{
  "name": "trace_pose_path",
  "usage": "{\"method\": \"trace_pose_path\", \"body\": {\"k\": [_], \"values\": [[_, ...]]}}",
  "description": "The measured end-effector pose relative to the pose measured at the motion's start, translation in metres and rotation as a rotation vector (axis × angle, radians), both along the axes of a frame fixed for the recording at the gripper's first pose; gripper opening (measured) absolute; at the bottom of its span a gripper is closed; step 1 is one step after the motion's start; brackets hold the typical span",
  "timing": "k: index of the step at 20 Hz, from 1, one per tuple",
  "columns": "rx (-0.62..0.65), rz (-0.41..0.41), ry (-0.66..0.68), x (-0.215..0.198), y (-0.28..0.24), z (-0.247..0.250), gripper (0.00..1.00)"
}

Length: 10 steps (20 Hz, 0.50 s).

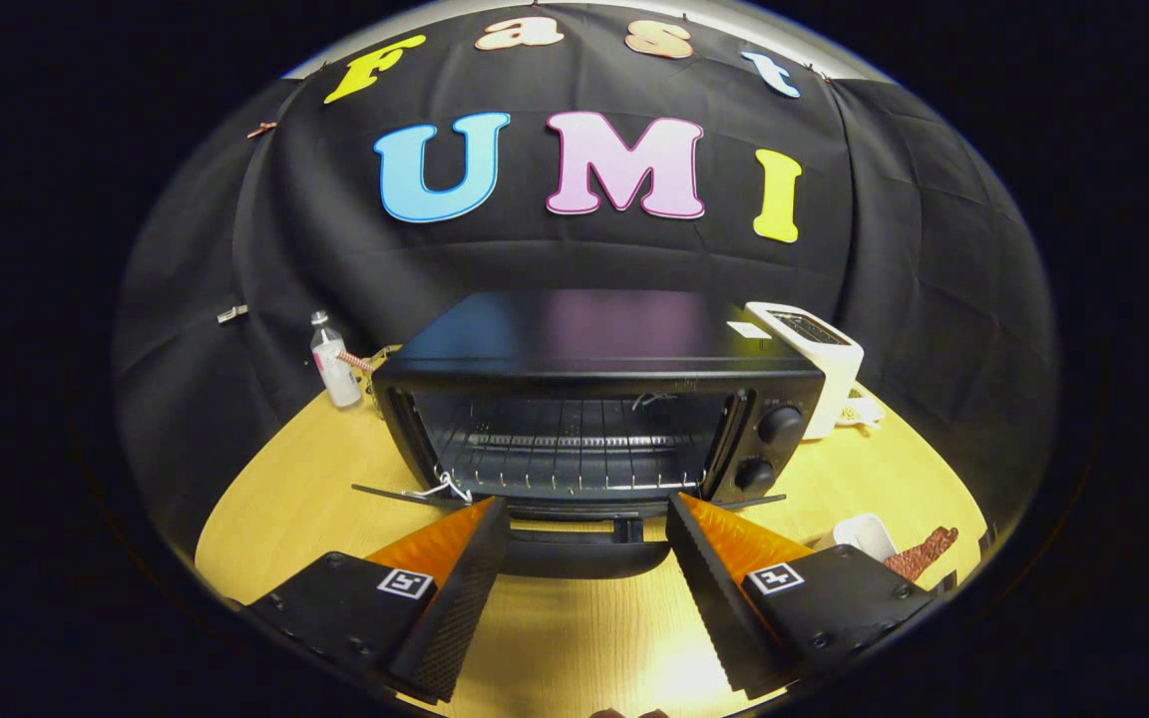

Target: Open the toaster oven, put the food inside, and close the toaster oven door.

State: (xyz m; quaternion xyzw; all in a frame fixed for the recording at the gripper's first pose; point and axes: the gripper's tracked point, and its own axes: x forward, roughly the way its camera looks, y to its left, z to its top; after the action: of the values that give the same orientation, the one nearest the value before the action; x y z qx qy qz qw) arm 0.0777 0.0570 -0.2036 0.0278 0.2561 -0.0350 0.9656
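Toaster oven (599, 399) door (574, 543) down flat, its handle between the fingertips. Gripper (586, 519) fingers spread, holding nothing. Food (919, 553) on table (285, 499) beside right finger.

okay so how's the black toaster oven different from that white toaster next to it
The toaster oven is black; the white toaster beside its knob side is pale. The toaster oven looks much wider and lower, the white toaster narrow and upright. The toaster oven's door hangs open in front, baring a wire rack; the white toaster opens through a top slot. Both stand on the wooden table. The gripper is open, fingers just before the door.
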Motion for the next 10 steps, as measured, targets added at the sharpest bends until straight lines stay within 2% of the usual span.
{"method": "trace_pose_path", "body": {"k": [4,10], "values": [[-0.007,0.012,0.041,-0.023,0.002,-0.019,0.98],[-0.013,0.047,0.193,-0.053,0.003,-0.069,0.97]]}}
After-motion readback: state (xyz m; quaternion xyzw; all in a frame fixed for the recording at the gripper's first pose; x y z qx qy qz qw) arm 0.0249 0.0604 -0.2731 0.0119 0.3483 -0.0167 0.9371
